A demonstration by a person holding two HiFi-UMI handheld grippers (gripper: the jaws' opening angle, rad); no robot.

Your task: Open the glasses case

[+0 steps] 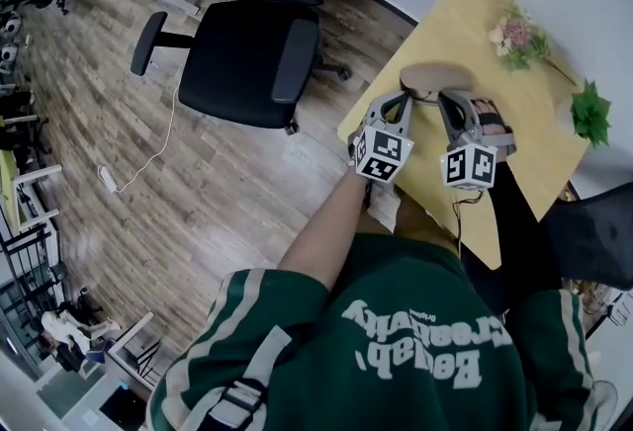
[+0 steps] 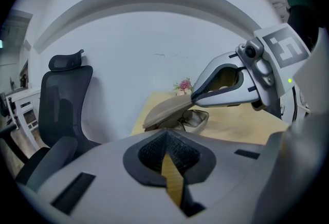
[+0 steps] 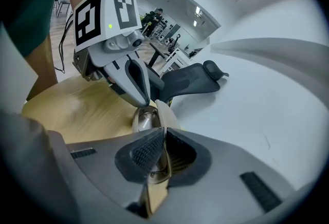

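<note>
The glasses case [image 1: 435, 78] lies on the wooden table [image 1: 475, 14], close to the table's edge. Its tan lid [image 2: 167, 110] stands partly raised above the base, and glasses [image 2: 191, 116] show in the gap beneath it. The right gripper [image 2: 195, 98] has its jaws clamped on the end of that lid; in the right gripper view the thin tan edge sits pinched between the ribbed pads [image 3: 146, 151]. The left gripper [image 1: 401, 101] comes at the case from the other side, its tip just at the case's base in the right gripper view; its jaws are together with nothing between them, only a sliver of table showing below the pads [image 2: 154, 153]. Right of the case in the head view lies a small bunch of pink flowers [image 1: 514, 36], and further that way a green sprig [image 1: 590, 113]. Left of the case, off the table, a black office chair [image 1: 247, 53] stands on wood flooring [image 1: 119, 123]
</note>
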